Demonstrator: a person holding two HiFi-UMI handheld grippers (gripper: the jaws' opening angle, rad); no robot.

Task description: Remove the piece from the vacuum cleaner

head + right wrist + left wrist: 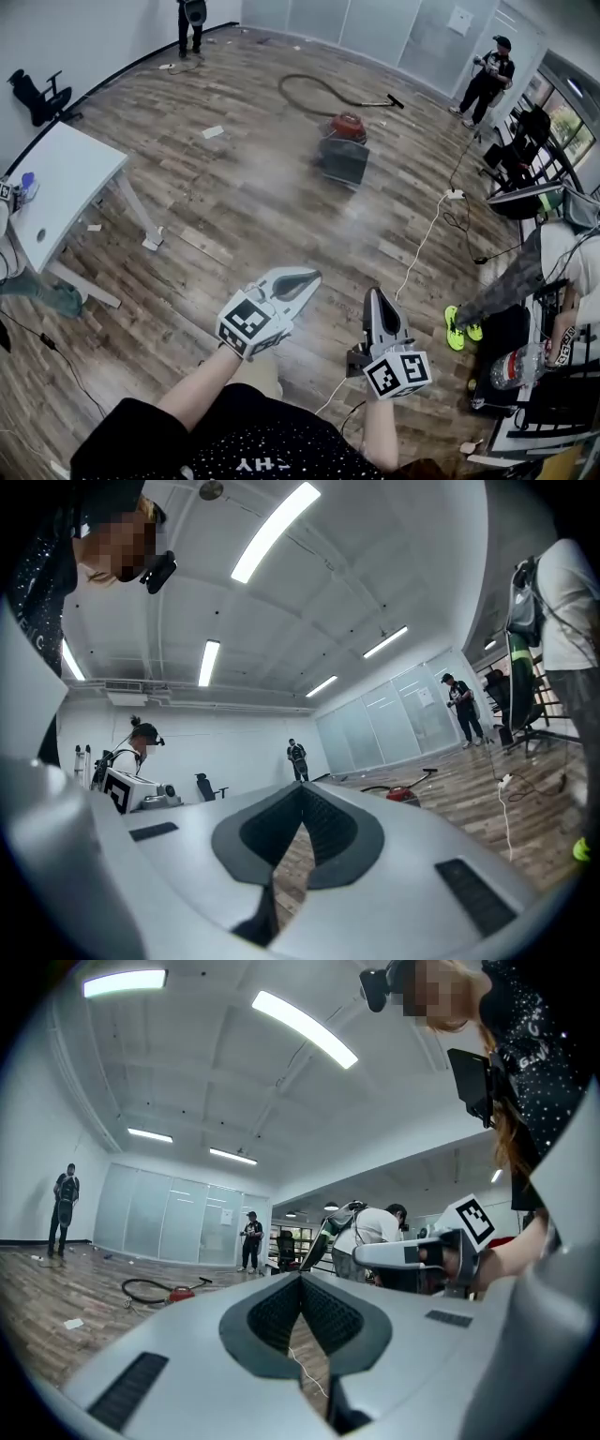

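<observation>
Head view, vacuum cleaner: the red vacuum cleaner (347, 125) is seen far across the wood floor (234, 206), well apart from both grippers. A dark box (343, 161) sits just in front of it. Its hose (314, 92) is looped behind and ends in a dark nozzle (397, 100).
Head view, grippers: the left gripper (302, 278) and the right gripper (374, 298) are held low before the body, side by side, with nothing carried.
Head view, hazard: a white cable (422, 246) is laid across the floor between the wearer and the machine, so a foot could be caught in it on the way over. A seated person (525, 272) is close on the right and could be brushed.
Left gripper view, fingers: the tips are pressed together with nothing pinched. The vacuum cleaner is seen small and distant at lower left.
Left gripper view, hazard: if the jaws are not spread before contact, the piece would likely be knocked rather than gripped.
Right gripper view, fingers: they are closed on each other and empty. The machine is seen far off, right of the tips.
Right gripper view, hazard: which piece is meant cannot be told at this range, so the wrong part could be pulled. The canister might be dragged or tipped if it is not braced by the other gripper.
Task stage: judged not begun, with the approach yet to be made.
</observation>
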